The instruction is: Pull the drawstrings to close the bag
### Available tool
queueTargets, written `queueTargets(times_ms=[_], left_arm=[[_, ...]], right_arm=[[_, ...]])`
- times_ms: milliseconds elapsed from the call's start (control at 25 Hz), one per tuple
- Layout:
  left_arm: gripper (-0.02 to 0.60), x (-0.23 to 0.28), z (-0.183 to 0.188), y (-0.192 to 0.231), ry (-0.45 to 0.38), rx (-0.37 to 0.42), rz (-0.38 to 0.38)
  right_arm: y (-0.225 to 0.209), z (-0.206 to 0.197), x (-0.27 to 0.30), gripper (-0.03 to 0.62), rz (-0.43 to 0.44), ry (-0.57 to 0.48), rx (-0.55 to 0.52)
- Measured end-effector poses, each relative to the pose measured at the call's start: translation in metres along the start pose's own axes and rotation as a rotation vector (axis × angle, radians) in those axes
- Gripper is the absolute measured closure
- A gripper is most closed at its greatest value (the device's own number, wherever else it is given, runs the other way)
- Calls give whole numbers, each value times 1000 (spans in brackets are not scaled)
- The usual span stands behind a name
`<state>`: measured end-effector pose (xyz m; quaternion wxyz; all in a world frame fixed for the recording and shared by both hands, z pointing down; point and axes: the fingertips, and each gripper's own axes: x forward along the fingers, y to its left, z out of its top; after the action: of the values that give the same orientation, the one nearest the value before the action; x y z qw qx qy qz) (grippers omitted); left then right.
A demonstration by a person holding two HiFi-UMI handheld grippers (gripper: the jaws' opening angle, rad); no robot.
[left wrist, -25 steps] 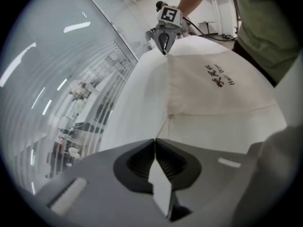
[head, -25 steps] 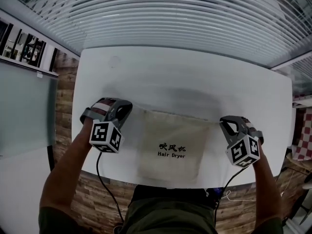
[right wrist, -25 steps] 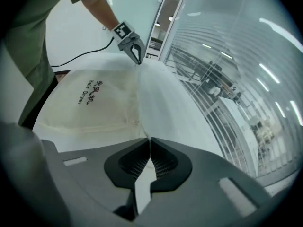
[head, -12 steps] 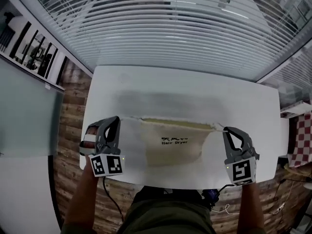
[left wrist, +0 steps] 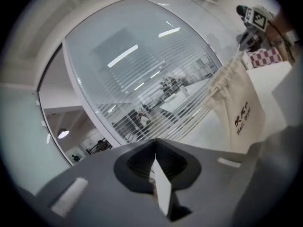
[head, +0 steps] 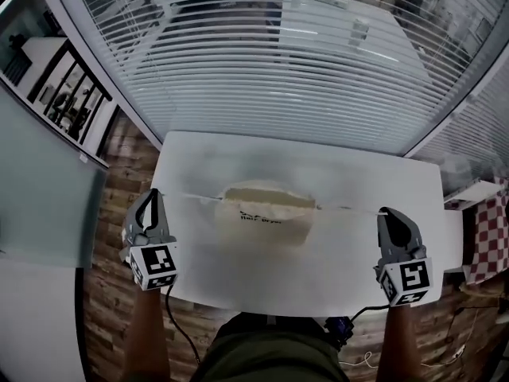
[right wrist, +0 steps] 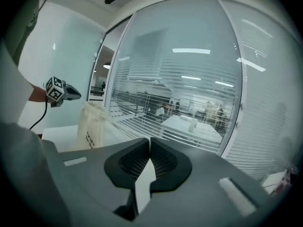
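A cream drawstring bag (head: 262, 213) with black print hangs bunched over the white table (head: 334, 265), its mouth gathered. Thin drawstrings run taut from it to both sides. My left gripper (head: 151, 196) is at the table's left edge, shut on the left drawstring (head: 191, 196). A white strip of cord (left wrist: 163, 193) shows between its closed jaws. My right gripper (head: 388, 212) is far right, shut on the right drawstring (head: 350, 208), with cord (right wrist: 142, 188) in its jaws. The left gripper view shows the bag (left wrist: 239, 110) hanging below the right gripper (left wrist: 255, 15). In the right gripper view the bag (right wrist: 92, 122) hangs beside the left gripper (right wrist: 59, 91).
A glass wall with horizontal blinds (head: 278, 62) stands just behind the table. A red-checked item (head: 487, 249) sits off the table's right end. Wood flooring (head: 107, 213) shows to the left.
Both grippers have moved apart toward the table's ends. The strings have gone taut, the bag's mouth has cinched and the bag has risen off the table into a bunch.
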<state>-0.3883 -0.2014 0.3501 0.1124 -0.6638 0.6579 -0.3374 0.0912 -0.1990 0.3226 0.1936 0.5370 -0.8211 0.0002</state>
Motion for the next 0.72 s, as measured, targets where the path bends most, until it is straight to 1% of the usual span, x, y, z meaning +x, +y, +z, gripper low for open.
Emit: queueTargets(times_ms=[160,280,440,560,640,720], left_arm=[[577,0,11,28,-50,-88,47],[577,-8,14,42,-80,-155,89],[577,3,-6,56,-90,-328,124],[578,2,-7,68,-116,-430,133],[578,1,-2,72,-140,-522,116],[578,-1,9,75,-185,-615,80]], right_arm=[[-28,12,-10,582,-43,-60,121],[-34,23,-21,582,-62,-107,172],[-34,34,-21,582,-93,-151,215],[-41,41,-20,582,-105,-166,256],[-48,43,-22,582,-114,-183,295],[-53,45,-23,582,-122,-202,337]])
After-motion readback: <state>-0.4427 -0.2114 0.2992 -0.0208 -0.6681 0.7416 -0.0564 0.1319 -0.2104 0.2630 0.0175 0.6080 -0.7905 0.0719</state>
